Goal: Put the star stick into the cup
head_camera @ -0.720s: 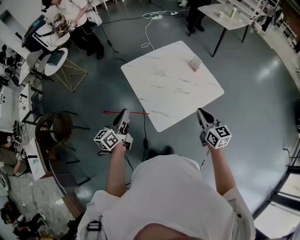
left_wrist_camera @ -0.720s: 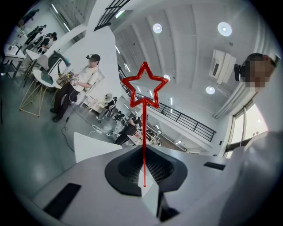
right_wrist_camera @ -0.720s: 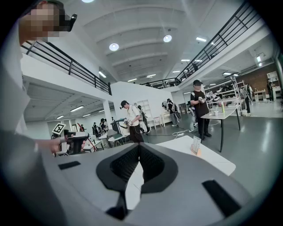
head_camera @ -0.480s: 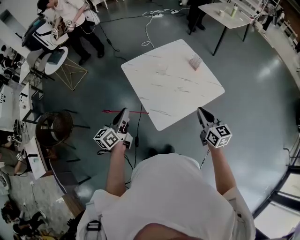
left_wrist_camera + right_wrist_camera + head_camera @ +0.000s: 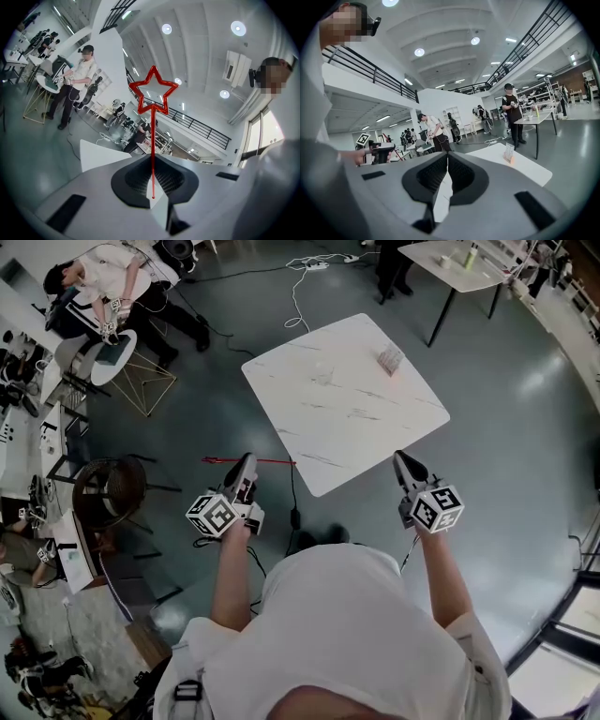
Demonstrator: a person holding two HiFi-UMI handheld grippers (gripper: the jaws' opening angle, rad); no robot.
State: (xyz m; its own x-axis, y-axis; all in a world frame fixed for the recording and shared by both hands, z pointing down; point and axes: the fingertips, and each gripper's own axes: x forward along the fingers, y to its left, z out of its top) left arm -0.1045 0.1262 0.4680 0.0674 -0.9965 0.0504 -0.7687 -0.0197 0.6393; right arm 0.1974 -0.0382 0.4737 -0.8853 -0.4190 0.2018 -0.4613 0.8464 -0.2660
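Observation:
The star stick (image 5: 251, 461) is a thin red rod lying level across my left gripper (image 5: 247, 468), which is shut on it off the table's left side. In the left gripper view the stick (image 5: 152, 154) rises from between the jaws of the left gripper (image 5: 153, 187) to a red outlined star (image 5: 153, 95). A clear cup (image 5: 323, 380) stands on the white marble table (image 5: 356, 423), toward its far side. My right gripper (image 5: 403, 463) hovers at the table's near right corner, and in its own view the right gripper (image 5: 446, 158) is shut with nothing in it.
A small card stand (image 5: 389, 361) sits on the table's far right part, also seen as a card stand (image 5: 507, 153) in the right gripper view. A round side table (image 5: 110, 495) stands left on the floor. Cables (image 5: 298, 306) trail on the floor. People work at desks far left (image 5: 103, 282).
Both grippers stay nearly still, the left one holding the stick. The person at the far left has bent over the desk, and the view has shifted slightly.

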